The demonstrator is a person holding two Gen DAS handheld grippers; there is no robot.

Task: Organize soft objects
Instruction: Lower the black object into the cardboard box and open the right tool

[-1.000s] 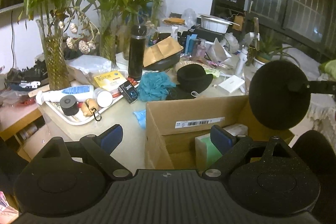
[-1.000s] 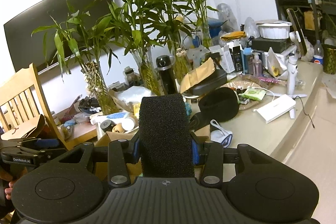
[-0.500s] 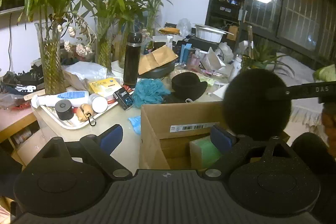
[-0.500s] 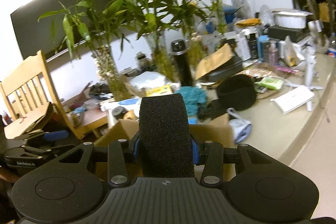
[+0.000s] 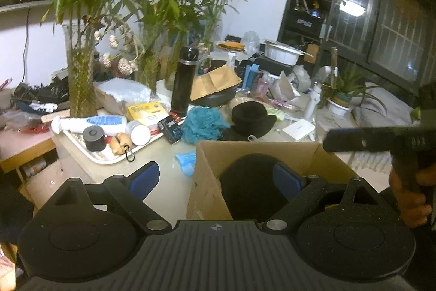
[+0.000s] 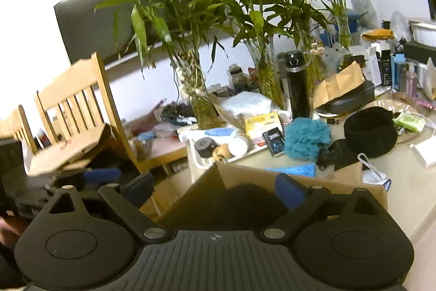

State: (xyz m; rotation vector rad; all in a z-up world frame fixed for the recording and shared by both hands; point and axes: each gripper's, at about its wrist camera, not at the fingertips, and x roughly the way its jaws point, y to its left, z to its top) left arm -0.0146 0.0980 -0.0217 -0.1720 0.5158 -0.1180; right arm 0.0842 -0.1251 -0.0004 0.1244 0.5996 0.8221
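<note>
Released since a second ago, the black foam pad (image 5: 252,182) now lies inside the cardboard box (image 5: 207,182) at the desk's (image 5: 169,162) near edge. Right tongs (image 6: 215,188) are opening, nothing between them; left tongs (image 5: 216,179) stand spread, empty.

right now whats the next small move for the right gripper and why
Probably draw the right gripper back up out of the cardboard box and swing it toward the teal bath pouf. Its jaws are opening with nothing pressed between the pads, the black foam pad lies down in the box, and the pouf and black hat sit out on the table.
</note>
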